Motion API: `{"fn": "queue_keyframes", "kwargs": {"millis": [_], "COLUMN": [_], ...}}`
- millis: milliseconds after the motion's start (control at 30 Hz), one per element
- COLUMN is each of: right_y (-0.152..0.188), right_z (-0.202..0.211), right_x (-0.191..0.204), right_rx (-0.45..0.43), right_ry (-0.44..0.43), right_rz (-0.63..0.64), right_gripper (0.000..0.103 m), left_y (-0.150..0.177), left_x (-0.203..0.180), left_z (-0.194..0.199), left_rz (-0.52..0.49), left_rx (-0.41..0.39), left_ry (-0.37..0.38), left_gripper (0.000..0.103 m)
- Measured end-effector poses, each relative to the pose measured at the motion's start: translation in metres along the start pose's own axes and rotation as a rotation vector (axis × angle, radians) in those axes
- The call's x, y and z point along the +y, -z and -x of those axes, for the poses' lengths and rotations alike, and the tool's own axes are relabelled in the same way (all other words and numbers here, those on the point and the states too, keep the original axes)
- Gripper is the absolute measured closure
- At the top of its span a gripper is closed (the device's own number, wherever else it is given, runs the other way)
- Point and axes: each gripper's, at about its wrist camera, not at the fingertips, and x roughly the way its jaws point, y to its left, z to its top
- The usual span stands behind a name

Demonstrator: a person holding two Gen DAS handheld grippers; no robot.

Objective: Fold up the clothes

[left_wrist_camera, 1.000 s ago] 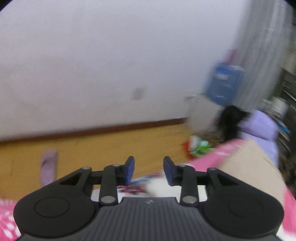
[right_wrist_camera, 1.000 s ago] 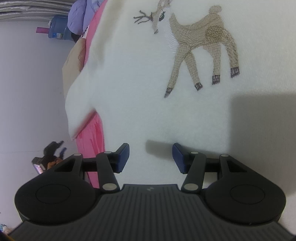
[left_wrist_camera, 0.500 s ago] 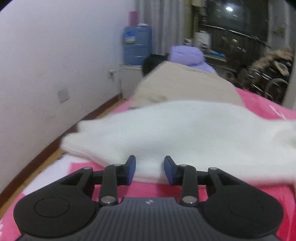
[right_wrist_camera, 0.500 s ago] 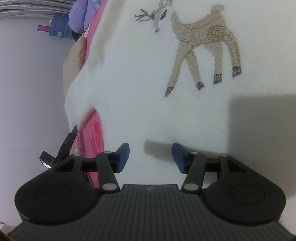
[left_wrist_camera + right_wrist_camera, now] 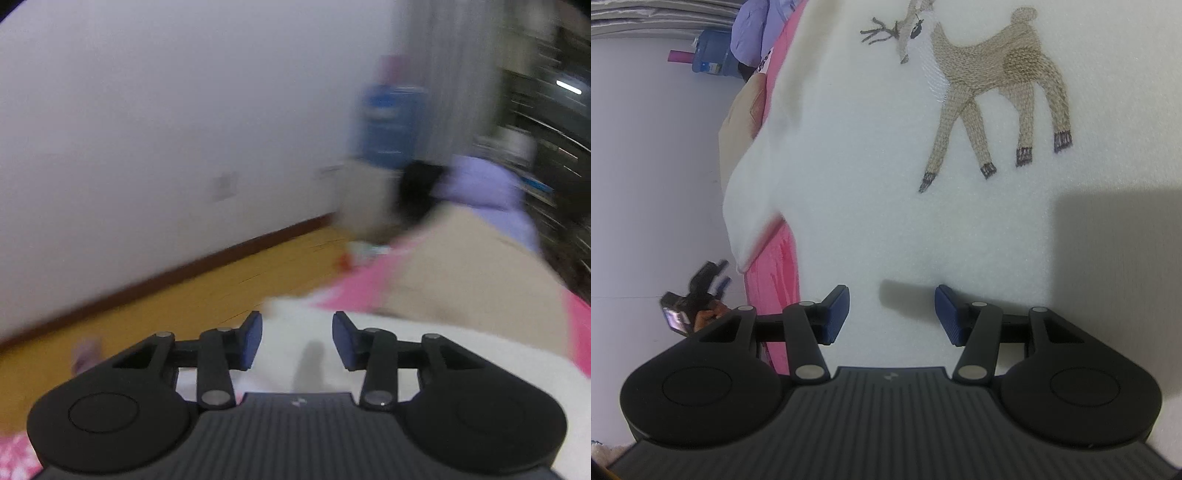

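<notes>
Your white sweater [image 5: 960,229] with the deer lies spread on the pink bed [image 5: 779,266], no fold visible yet. Your right gripper [image 5: 892,314] hovers apart over it; your left gripper [image 5: 297,339], jaws just reopened, holds nothing above its edge.

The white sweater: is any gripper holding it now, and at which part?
Nothing is held. The left gripper and right gripper are both open above the white sweater, which lies loose.

No legible text, label or number anywhere.
</notes>
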Motion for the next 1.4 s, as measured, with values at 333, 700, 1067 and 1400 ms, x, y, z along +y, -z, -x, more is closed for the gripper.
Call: {"fn": "queue_keyframes", "kwargs": {"millis": [333, 700, 1067, 1400], "right_y": [0.008, -0.004, -0.078, -0.094], "right_z": [0.005, 0.043, -0.036, -0.098], "right_x": [0.011, 0.075, 0.159, 0.169], "right_rx": [-0.027, -0.23, -0.315, -0.366], "right_ry": [0.039, 0.253, 0.405, 0.417], "right_rz": [0.047, 0.448, 0.819, 0.94], "right_gripper": [0.052, 0.052, 0.07, 0.078], "left_y": [0.038, 0.05, 0.085, 0.077], "left_x": [-0.127, -0.174, -0.255, -0.248], "left_z": [-0.012, 0.047, 0.007, -0.04], "left_rz": [-0.368, -0.553, -0.735, -0.645], "left_rx": [0.046, -0.092, -0.123, -0.083], "left_ry": [0.192, 0.421, 0.453, 0.427], "left_gripper": [0.048, 0.049, 0.049, 0.042]}}
